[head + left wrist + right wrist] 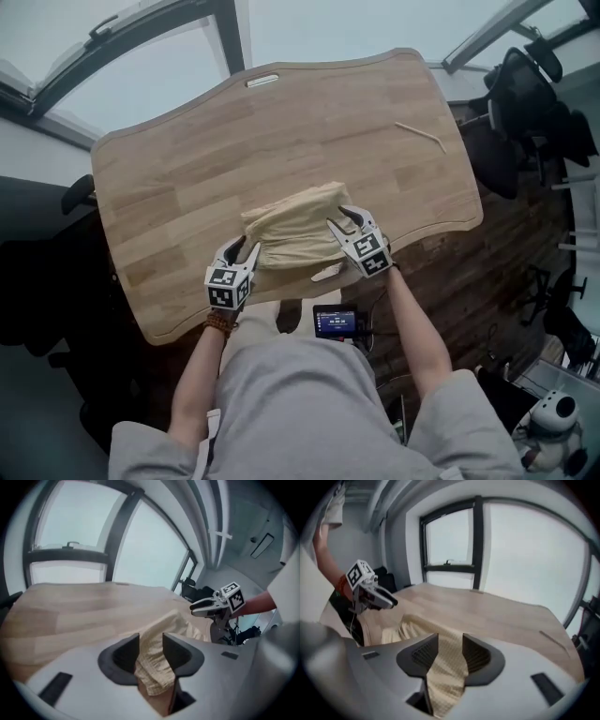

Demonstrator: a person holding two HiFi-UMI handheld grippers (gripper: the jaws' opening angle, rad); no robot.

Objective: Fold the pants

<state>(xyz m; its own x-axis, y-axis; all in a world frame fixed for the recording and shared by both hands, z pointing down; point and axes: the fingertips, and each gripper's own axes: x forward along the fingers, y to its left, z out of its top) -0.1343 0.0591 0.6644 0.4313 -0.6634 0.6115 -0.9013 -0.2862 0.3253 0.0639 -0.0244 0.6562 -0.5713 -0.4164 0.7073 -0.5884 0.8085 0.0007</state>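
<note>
The cream checked pants (295,230) lie as a folded, rumpled bundle near the front edge of the wooden table (309,112). My left gripper (242,248) sits at the bundle's near left corner and my right gripper (345,217) at its near right corner. In the left gripper view the pants' cloth (157,667) runs loosely through the gap of the left gripper (151,651), whose jaws stand apart. The right gripper view shows the same: cloth (445,677) drapes between the spread jaws of the right gripper (450,651). Each gripper appears in the other's view, the right gripper (199,606) and the left gripper (389,603).
A thin pale stick (420,136) lies at the table's far right and a slot (262,81) is cut in its far edge. A small device with a screen (335,322) sits just below the front edge. Dark office chairs (525,103) stand to the right, large windows behind.
</note>
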